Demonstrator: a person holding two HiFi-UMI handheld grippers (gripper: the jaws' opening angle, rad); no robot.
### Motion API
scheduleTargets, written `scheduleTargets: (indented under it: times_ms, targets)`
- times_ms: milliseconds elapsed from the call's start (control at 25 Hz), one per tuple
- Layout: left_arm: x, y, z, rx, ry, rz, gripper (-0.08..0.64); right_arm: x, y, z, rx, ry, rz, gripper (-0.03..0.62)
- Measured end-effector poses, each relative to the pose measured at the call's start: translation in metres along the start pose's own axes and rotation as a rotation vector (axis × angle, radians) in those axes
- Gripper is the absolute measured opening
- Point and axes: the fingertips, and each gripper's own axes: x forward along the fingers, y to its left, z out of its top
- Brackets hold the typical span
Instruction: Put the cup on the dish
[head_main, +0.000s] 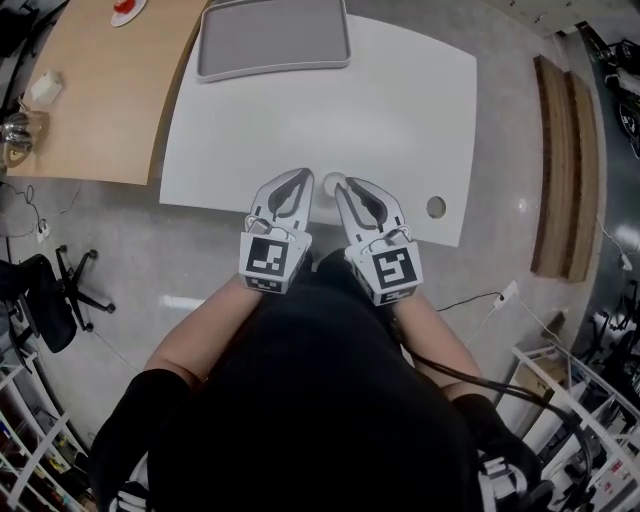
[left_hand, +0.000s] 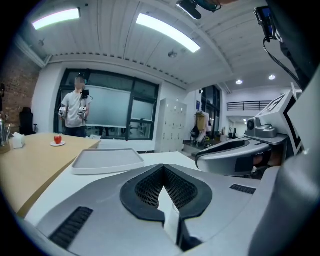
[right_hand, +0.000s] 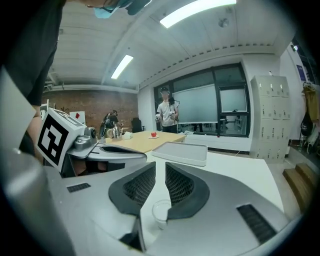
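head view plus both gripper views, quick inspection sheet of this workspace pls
surface: white table, holds the cup and tray; round hole near the front edge
job's things: clear cup upright near the front edge, between the gripper tips; grey tray at the far edge, empty
clutter: red object on a small plate on the wooden table
grippers: left gripper and right gripper both shut, neither holding the cup
cables: black cable by the right arm; another on the floor
surroundings: office chair, person standing by the windows
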Motion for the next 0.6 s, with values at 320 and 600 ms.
scheduleTargets:
  times_ms: [320, 600]
  targets:
    - [0.037, 0.024, -0.033, -0.027, 0.078, 0.047, 0.000, 0.044, -0.007, -0.043, 0.005, 0.116, 0.127, 0.175]
    - [0.058, 0.035, -0.054, -0.049, 0.122, 0.107, 0.000, 0.064, -0.009, -0.087, -0.011, 0.202, 0.229, 0.234]
